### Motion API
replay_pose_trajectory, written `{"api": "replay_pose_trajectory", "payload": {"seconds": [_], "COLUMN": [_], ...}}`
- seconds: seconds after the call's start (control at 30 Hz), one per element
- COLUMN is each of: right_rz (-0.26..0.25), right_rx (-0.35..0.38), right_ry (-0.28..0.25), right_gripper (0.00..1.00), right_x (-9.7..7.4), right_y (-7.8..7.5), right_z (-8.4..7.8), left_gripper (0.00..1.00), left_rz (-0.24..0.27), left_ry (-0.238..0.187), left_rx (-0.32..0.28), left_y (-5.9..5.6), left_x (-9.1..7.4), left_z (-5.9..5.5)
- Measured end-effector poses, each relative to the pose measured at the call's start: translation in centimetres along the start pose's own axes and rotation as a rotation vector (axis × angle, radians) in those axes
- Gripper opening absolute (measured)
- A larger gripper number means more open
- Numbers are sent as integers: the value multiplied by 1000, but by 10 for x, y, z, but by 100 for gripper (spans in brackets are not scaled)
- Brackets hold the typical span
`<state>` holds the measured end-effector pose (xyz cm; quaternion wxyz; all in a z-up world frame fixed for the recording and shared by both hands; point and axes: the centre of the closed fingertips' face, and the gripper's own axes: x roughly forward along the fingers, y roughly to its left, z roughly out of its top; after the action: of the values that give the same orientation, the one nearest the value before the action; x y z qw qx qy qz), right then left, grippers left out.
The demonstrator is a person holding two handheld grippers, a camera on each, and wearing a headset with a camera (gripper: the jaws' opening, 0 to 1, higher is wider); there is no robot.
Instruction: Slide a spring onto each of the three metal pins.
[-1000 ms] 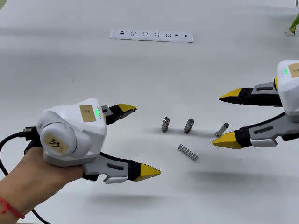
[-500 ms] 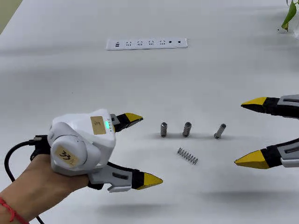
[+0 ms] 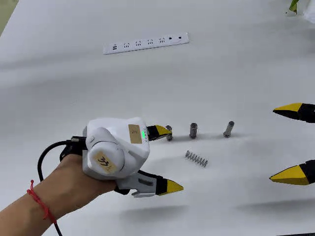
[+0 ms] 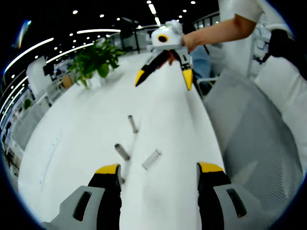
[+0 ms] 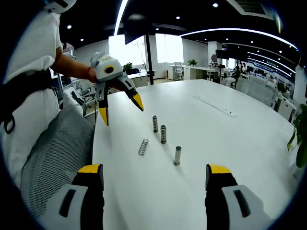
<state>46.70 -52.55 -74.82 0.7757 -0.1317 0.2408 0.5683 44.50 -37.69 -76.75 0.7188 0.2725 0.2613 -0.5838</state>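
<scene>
Three metal pins stand in a row on the white table. The left pin [image 3: 169, 132] [image 5: 155, 123] and the middle pin [image 3: 193, 130] [image 5: 163, 134] [image 4: 122, 151] each carry a spring. The right pin [image 3: 229, 129] [image 5: 177, 155] [image 4: 133, 123] is bare. A loose spring [image 3: 196, 158] [image 4: 151, 159] [image 5: 143, 146] lies flat in front of the row. My left gripper [image 3: 167, 158] [image 4: 158, 170] [image 5: 121, 110] is open, its upper tip right beside the left pin. My right gripper [image 3: 288, 141] [image 5: 151, 170] [image 4: 165, 72] is open, well to the right of the pins.
A white power strip [image 3: 146, 43] [image 5: 216, 106] lies far back on the table. A green plant [image 4: 91, 62] [image 3: 294, 5] stands near the far right corner. A black cable [image 3: 47, 157] trails from the left gripper. Office chairs stand beside the table edge.
My left gripper has moved right, up to the left pin. My right gripper has drawn away to the right of the bare pin. The pins and loose spring stay put.
</scene>
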Motion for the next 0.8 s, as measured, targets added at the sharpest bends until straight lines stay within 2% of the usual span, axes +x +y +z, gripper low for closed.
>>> {"api": "replay_pose_trajectory", "payload": {"seconds": [0.17,0.27,0.33,0.43,0.5,0.57,0.67,0.8], "right_rz": [-24,-34,-43,-53,-57,-63,-69,-77], "right_rx": [9,17,26,33,40,48,55,65], "right_ry": [-4,-15,-25,-30,-33,-36,-40,-40], "right_gripper": [88,88,88,87,87,87,86,85], "right_x": [-5,-7,-9,-11,-12,-13,-14,-15], "right_y": [-2,-2,-2,-2,-2,-2,-3,-3], "right_z": [-7,-7,-8,-11,-13,-15,-16,-18], "left_gripper": [58,53,48,43,39,36,32,31], "left_rz": [-22,-41,-34,-26,-1,-2,13,23], "left_ry": [55,91,153,133,171,162,175,184], "left_rx": [63,78,125,109,144,132,137,111], "left_y": [2,1,4,2,5,5,9,13], "left_x": [25,37,43,51,55,60,66,73], "left_z": [-5,-11,-21,-18,-25,-25,-28,-30]}}
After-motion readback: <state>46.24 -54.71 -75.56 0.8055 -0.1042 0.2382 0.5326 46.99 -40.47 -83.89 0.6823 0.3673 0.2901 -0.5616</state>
